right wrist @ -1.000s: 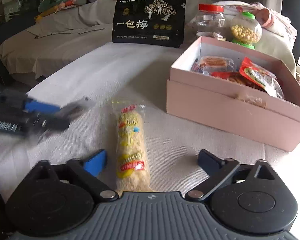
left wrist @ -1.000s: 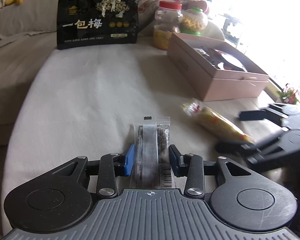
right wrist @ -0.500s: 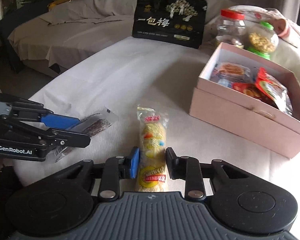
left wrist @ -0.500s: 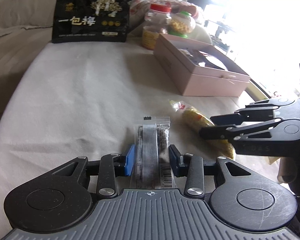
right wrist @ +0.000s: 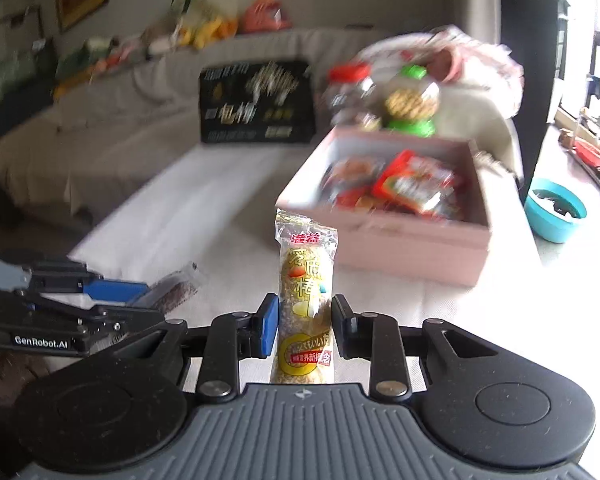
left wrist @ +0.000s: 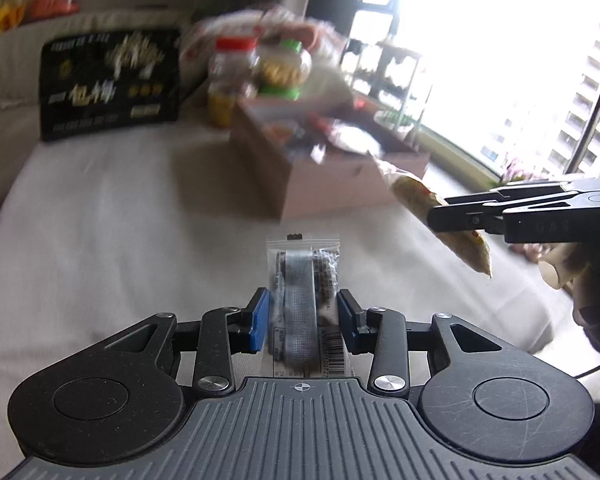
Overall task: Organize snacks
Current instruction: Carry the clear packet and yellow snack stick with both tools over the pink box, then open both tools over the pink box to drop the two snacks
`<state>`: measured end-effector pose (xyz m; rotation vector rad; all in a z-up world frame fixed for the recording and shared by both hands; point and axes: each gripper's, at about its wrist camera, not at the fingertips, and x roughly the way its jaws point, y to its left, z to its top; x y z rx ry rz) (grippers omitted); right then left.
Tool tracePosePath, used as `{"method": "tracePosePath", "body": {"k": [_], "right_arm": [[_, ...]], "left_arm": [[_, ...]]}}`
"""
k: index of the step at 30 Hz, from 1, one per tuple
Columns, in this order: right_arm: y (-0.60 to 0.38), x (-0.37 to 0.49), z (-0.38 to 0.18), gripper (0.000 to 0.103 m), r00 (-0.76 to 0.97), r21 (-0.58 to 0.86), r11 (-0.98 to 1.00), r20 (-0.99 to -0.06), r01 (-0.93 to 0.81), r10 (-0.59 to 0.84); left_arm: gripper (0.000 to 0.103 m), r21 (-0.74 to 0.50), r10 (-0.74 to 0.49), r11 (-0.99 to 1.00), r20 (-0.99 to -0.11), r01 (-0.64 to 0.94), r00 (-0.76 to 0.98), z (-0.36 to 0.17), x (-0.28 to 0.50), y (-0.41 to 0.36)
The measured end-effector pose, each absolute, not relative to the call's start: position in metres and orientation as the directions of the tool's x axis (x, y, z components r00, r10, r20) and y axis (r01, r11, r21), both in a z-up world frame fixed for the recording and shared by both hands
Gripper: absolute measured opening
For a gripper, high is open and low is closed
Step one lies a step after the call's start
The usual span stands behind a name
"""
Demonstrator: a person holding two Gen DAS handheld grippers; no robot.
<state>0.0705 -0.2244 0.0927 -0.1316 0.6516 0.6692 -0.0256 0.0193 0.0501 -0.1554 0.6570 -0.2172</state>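
Two snacks held off the white-covered bench (right wrist: 204, 216) — yellow snack stick (right wrist: 305, 304) clamped in right hand-held gripper (right wrist: 305, 326), clear dark-filled packet (left wrist: 304, 300) clamped in left hand-held gripper (left wrist: 303, 316). Pink box (right wrist: 384, 240) of snacks ahead — jars (right wrist: 410, 100) behind it.

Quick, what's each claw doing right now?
Left claw: shut on the clear packet.
Right claw: shut on the yellow snack.
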Motion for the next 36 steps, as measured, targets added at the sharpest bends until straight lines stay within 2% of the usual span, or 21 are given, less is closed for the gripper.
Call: {"method": "tracePosePath", "body": {"k": [3, 6, 9, 12, 15, 17, 19, 21, 23, 28, 34, 36], "right_arm": [[-0.241, 0.076, 0.125, 0.028, 0.659, 0.095, 0.801, -0.515, -0.591, 0.547], [-0.253, 0.094, 0.159, 0.028, 0.722, 0.079, 0.824, -0.439, -0.561, 0.534], [-0.252, 0.127, 0.183, 0.028, 0.764, 0.056, 0.847, -0.403, -0.528, 0.503], [-0.239, 0.175, 0.189, 0.028, 0.756, 0.091, 0.858, -0.434, -0.505, 0.491], [-0.221, 0.222, 0.177, 0.028, 0.724, 0.129, 0.864, -0.493, -0.487, 0.483], [-0.209, 0.248, 0.161, 0.028, 0.695, 0.147, 0.868, -0.542, -0.474, 0.472], [-0.198, 0.27, 0.141, 0.029, 0.652, 0.171, 0.863, -0.591, -0.475, 0.476], [-0.191, 0.28, 0.127, 0.035, 0.648, 0.179, 0.878, -0.613, -0.443, 0.452], [-0.19, 0.28, 0.118, 0.056, 0.647, 0.193, 0.877, -0.609, -0.439, 0.458], [-0.191, 0.258, 0.112, 0.062, 0.685, 0.161, 0.889, -0.584, -0.429, 0.436], [-0.197, 0.191, 0.103, 0.081, 0.747, 0.093, 0.904, -0.531, -0.418, 0.4], [-0.201, 0.169, 0.093, 0.083, 0.75, 0.093, 0.909, -0.534, -0.407, 0.391]], "left_arm": [[0.041, -0.203, -0.268, 0.961, -0.525, 0.187, 0.808, 0.079, -0.017, 0.017], [0.041, -0.139, -0.253, 0.967, -0.469, 0.212, 0.846, 0.113, 0.005, 0.012], [0.041, -0.14, -0.255, 0.967, -0.418, 0.215, 0.872, 0.141, 0.047, 0.008], [0.041, -0.235, -0.293, 0.949, -0.413, 0.21, 0.862, 0.15, 0.103, 0.004], [0.042, -0.337, -0.307, 0.927, -0.419, 0.168, 0.854, 0.133, 0.157, -0.003], [0.043, -0.388, -0.333, 0.91, -0.466, 0.149, 0.82, 0.11, 0.189, -0.006], [0.045, -0.385, -0.34, 0.913, -0.525, 0.139, 0.78, 0.087, 0.211, -0.01], [0.045, -0.378, -0.3, 0.921, -0.538, 0.093, 0.787, 0.074, 0.217, -0.008], [0.045, -0.387, -0.277, 0.92, -0.529, 0.062, 0.802, 0.074, 0.214, 0.0], [0.045, -0.323, -0.202, 0.946, -0.524, 0.027, 0.827, 0.088, 0.192, 0.005], [0.046, -0.249, -0.158, 0.968, -0.56, 0.017, 0.813, 0.084, 0.138, 0.001], [0.046, -0.245, -0.161, 0.969, -0.567, 0.021, 0.808, 0.08, 0.117, 0.001]]}}
